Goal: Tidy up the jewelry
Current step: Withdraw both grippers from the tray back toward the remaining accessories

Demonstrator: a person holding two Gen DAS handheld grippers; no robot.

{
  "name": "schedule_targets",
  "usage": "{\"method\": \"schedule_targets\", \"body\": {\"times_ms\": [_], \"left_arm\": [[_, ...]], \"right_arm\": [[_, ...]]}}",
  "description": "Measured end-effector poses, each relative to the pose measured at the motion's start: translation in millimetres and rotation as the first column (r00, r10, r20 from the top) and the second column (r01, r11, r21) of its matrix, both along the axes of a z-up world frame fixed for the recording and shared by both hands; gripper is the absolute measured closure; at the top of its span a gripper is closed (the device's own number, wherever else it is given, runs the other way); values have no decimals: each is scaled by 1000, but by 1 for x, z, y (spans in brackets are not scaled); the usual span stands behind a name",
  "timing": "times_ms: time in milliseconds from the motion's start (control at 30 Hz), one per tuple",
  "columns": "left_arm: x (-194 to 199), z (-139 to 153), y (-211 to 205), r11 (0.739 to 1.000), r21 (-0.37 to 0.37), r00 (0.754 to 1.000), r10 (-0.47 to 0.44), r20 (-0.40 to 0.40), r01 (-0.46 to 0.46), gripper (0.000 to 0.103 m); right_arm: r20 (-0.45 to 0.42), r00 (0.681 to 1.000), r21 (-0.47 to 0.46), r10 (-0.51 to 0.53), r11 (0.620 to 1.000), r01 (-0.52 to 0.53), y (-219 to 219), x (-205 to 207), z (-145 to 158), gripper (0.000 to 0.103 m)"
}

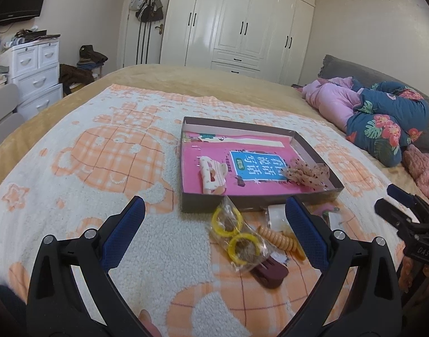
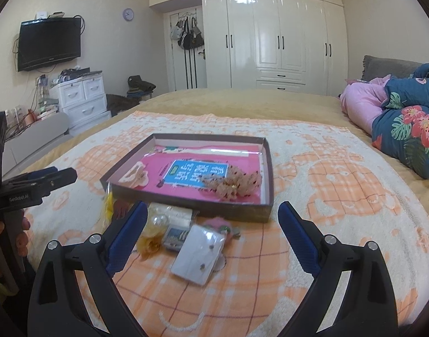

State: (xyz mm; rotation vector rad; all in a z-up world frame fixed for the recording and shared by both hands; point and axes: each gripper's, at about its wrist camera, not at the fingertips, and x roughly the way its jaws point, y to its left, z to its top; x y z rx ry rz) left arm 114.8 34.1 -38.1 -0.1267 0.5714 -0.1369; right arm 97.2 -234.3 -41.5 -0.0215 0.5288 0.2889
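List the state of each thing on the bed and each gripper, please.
Box: open, no lid.
Hair claw: inside box.
Dotted scrunchie: inside box.
Yellow rings: bagged, outside box.
White earring card: flat, outside box.
Left gripper: open, empty.
Right gripper: open, empty.

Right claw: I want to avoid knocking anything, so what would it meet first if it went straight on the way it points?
Probably the white earring card, lying between the open right claw's fingers on the blanket; depth is uncertain.
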Motion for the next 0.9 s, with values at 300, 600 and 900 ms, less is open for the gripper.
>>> {"method": "schedule_targets", "body": {"times_ms": [300,600,900], "left_arm": [[-12,-7,-10,999,25,999,-32,-20,32,11],[-9,-22,-6,999,-6,996,-32,-81,31,11],[8,-46,9,985,-173,982,-42,-183,10,11]], "right_arm": [[-31,999,-23,38,999,-39,14,-9,-12,11],[-90,995,-43,40,998,-44,24,-5,-31,12],[-154,988,-37,31,999,-38,27,4,-52,12]]}}
